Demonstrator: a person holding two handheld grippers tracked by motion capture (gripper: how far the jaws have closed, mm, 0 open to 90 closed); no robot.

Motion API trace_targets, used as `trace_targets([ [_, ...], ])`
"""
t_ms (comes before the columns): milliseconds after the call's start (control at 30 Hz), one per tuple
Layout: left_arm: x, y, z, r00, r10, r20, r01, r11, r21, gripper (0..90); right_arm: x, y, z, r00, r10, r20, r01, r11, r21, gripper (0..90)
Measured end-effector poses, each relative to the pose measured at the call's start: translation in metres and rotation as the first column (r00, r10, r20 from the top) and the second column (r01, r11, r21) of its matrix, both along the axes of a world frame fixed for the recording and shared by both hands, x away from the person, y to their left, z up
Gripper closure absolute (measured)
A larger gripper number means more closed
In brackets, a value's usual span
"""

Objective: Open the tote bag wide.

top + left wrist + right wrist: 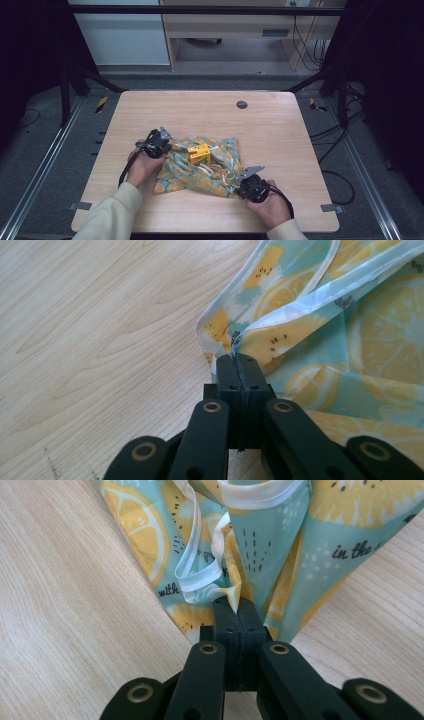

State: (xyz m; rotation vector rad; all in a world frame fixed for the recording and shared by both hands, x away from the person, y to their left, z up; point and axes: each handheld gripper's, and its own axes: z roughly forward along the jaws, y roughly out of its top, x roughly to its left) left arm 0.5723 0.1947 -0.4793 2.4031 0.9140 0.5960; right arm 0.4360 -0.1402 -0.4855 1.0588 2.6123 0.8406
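Note:
A teal cloth with a lemon print [205,175] lies crumpled on the wooden table [210,115], and a yellow toy block [198,154] sits on its middle. At the cloth's left edge my left gripper [167,145] is shut on a fold of the cloth [280,335]; its jaws [239,365] pinch the white-hemmed edge. At the near right my right gripper [240,182] is shut on the cloth [260,545] too, gripping it beside a white hem loop [200,580]. Both hands hold the grippers low over the table.
A round grey cable grommet [242,104] sits in the table's far right part. Black frame bars stand around the table, with cables on the floor at the right [330,135]. Bare tabletop stretches beyond the cloth.

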Motion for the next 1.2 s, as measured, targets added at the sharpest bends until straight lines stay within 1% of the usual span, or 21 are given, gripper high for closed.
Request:
trace_targets([
  [100,-0.003,0.000,0.004,0.9997,0.001,0.023,-0.001,0.9999,-0.015,81.4,0.001,-0.002,0.001,0.9994,-0.010,0.033,0.010,1.000,0.020,78.5],
  [167,-0.008,0.001,0.016,0.9969,0.017,0.077,-0.014,0.9990,-0.042,62.4,0.002,-0.007,0.012,0.9899,-0.069,0.124,0.060,0.995,0.078,53.3],
  [200,-0.008,0.001,0.016,0.9969,0.017,0.077,-0.014,0.9990,-0.042,58.5,0.002,-0.007,0.012,0.9899,-0.069,0.124,0.060,0.995,0.078,53.3],
  [233,-0.015,0.001,0.028,0.9926,0.014,0.120,-0.007,0.9983,-0.058,54.4,0.001,-0.012,0.025,0.9742,-0.106,0.199,0.081,0.988,0.130,45.4],
  [300,-0.019,0.000,0.037,0.9897,0.011,0.143,-0.001,0.9976,-0.070,51.9,0.000,-0.013,0.029,0.9672,-0.126,0.220,0.094,0.984,0.149,41.4],
  [333,-0.024,0.000,0.048,0.9863,0.010,0.165,0.006,0.9950,-0.099,46.8,-0.003,-0.018,0.040,0.9470,-0.159,0.279,0.107,0.975,0.192,34.9],
  [367,-0.027,0.000,0.054,0.9833,0.010,0.182,0.011,0.9933,-0.115,45.6,-0.004,-0.020,0.044,0.9343,-0.179,0.308,0.116,0.970,0.212,32.1],
  [400,-0.027,0.000,0.054,0.9833,0.010,0.182,0.011,0.9933,-0.115,44.9,-0.004,-0.020,0.044,0.9343,-0.179,0.308,0.116,0.970,0.212,32.1],
  [433,-0.031,0.000,0.061,0.9807,0.007,0.196,0.020,0.9908,-0.134,44.9,-0.005,-0.022,0.048,0.9236,-0.197,0.329,0.122,0.965,0.234,30.4],
  [467,-0.036,0.000,0.070,0.9795,0.011,0.201,0.024,0.9851,-0.170,42.3,-0.005,-0.028,0.053,0.9032,-0.234,0.360,0.142,0.954,0.263,24.8],
  [500,-0.039,0.000,0.075,0.9789,0.011,0.204,0.026,0.9835,-0.179,40.9,-0.005,-0.031,0.055,0.8917,-0.260,0.370,0.163,0.948,0.273,22.3],
  [533,-0.039,0.000,0.075,0.9789,0.011,0.204,0.026,0.9835,-0.179,39.5,-0.005,-0.031,0.055,0.8917,-0.260,0.370,0.163,0.948,0.273,22.3],
  [567,-0.044,0.003,0.082,0.9793,0.006,0.202,0.033,0.9813,-0.190,38.5,-0.002,-0.039,0.056,0.8771,-0.305,0.371,0.211,0.939,0.273,19.1],
  [600,-0.044,0.003,0.082,0.9793,0.006,0.202,0.033,0.9813,-0.190,37.4,-0.002,-0.039,0.056,0.8771,-0.305,0.371,0.211,0.939,0.273,19.1],
  [700,-0.054,0.016,0.089,0.9794,0.014,0.201,0.028,0.9785,-0.205,33.3,0.004,-0.055,0.050,0.8606,-0.382,0.337,0.304,0.916,0.262,13.8],
  [733,-0.054,0.016,0.089,0.9794,0.014,0.201,0.028,0.9785,-0.205,31.5,0.004,-0.055,0.050,0.8606,-0.382,0.337,0.304,0.916,0.262,13.8],
  [933,-0.067,0.045,0.087,0.9795,0.059,0.193,-0.018,0.9775,-0.210,25.5,0.007,-0.076,0.047,0.8316,-0.454,0.320,0.383,0.886,0.262,11.0],
  [967,-0.070,0.056,0.084,0.9793,0.079,0.186,-0.038,0.9762,-0.214,23.9,0.008,-0.082,0.045,0.8224,-0.473,0.316,0.403,0.877,0.263,9.9],
  [1067,-0.073,0.067,0.079,0.9809,0.096,0.169,-0.061,0.9768,-0.205,20.5,0.009,-0.088,0.043,0.8165,-0.488,0.308,0.421,0.869,0.261,8.7],
  [1100,-0.075,0.071,0.076,0.9822,0.104,0.157,-0.071,0.9771,-0.200,19.6,0.011,-0.093,0.041,0.8123,-0.505,0.292,0.438,0.859,0.267,7.9],
  [1200,-0.080,0.084,0.064,0.9836,0.121,0.134,-0.094,0.9760,-0.196,17.4,0.013,-0.097,0.037,0.8133,-0.509,0.282,0.448,0.857,0.255,7.1],
])
